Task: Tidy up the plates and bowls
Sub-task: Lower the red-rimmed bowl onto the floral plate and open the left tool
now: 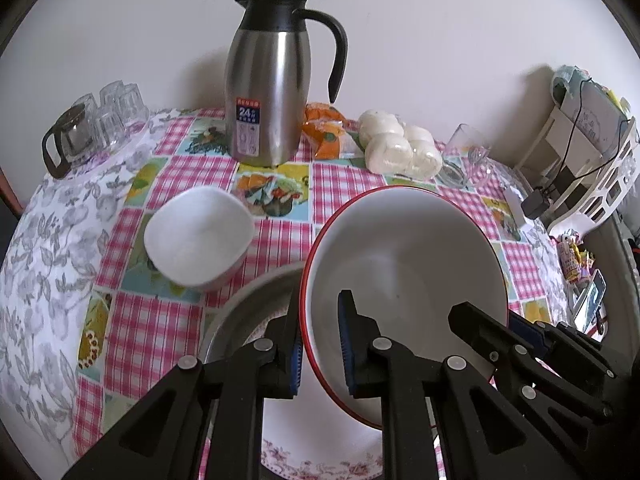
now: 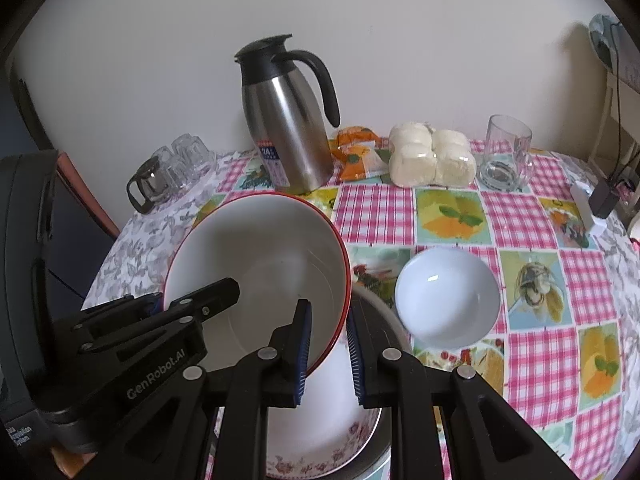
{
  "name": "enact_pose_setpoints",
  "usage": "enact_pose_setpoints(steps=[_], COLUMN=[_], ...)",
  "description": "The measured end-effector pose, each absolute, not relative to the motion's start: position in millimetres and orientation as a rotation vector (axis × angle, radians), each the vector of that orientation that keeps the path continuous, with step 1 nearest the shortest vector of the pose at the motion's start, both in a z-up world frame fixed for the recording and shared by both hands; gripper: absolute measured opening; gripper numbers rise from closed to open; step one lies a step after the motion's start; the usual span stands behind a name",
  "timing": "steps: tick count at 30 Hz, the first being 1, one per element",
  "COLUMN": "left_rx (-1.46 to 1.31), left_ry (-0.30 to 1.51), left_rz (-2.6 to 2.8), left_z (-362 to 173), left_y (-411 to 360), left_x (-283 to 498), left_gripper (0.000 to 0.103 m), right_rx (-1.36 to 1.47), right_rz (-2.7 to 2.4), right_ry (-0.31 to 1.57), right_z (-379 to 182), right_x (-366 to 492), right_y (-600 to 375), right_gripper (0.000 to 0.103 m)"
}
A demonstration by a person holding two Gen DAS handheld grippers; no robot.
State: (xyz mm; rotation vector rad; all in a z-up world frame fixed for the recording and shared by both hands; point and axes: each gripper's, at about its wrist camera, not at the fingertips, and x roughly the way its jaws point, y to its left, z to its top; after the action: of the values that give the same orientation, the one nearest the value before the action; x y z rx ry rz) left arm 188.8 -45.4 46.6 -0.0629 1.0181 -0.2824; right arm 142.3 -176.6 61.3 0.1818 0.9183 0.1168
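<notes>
A large white bowl with a red rim (image 1: pixel 404 264) (image 2: pixel 260 264) is held tilted above a floral plate (image 1: pixel 320 432) (image 2: pixel 344 436) that lies in a metal basin (image 1: pixel 240 308) (image 2: pixel 384 308). My left gripper (image 1: pixel 320 348) is shut on the bowl's left rim. My right gripper (image 2: pixel 328 354) is shut on its right rim; it also shows in the left wrist view (image 1: pixel 520 332). A small white bowl (image 1: pixel 200 236) (image 2: pixel 448 296) stands on the checked tablecloth beside the basin.
At the back stand a steel thermos jug (image 1: pixel 272 80) (image 2: pixel 288 120), an orange snack packet (image 1: pixel 324 132), bagged white buns (image 1: pixel 400 148) (image 2: pixel 432 156), a glass mug (image 2: pixel 506 152), and upturned glasses with a glass pot (image 1: pixel 96 124). A white rack (image 1: pixel 592 160) is at right.
</notes>
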Motion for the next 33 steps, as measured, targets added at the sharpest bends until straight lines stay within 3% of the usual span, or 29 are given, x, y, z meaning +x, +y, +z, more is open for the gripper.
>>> enact_pose_setpoints(steps=[33], left_rx=[-0.024], left_ry=[1.217], left_rz=[-0.265], left_z=[-7], left_y=[-45], left_x=[177], left_gripper=[0.016], right_rx=[0.190], right_rz=[0.105], right_ry=[1.082], right_z=[3], right_x=[128], right_y=[-171], right_gripper=[0.020])
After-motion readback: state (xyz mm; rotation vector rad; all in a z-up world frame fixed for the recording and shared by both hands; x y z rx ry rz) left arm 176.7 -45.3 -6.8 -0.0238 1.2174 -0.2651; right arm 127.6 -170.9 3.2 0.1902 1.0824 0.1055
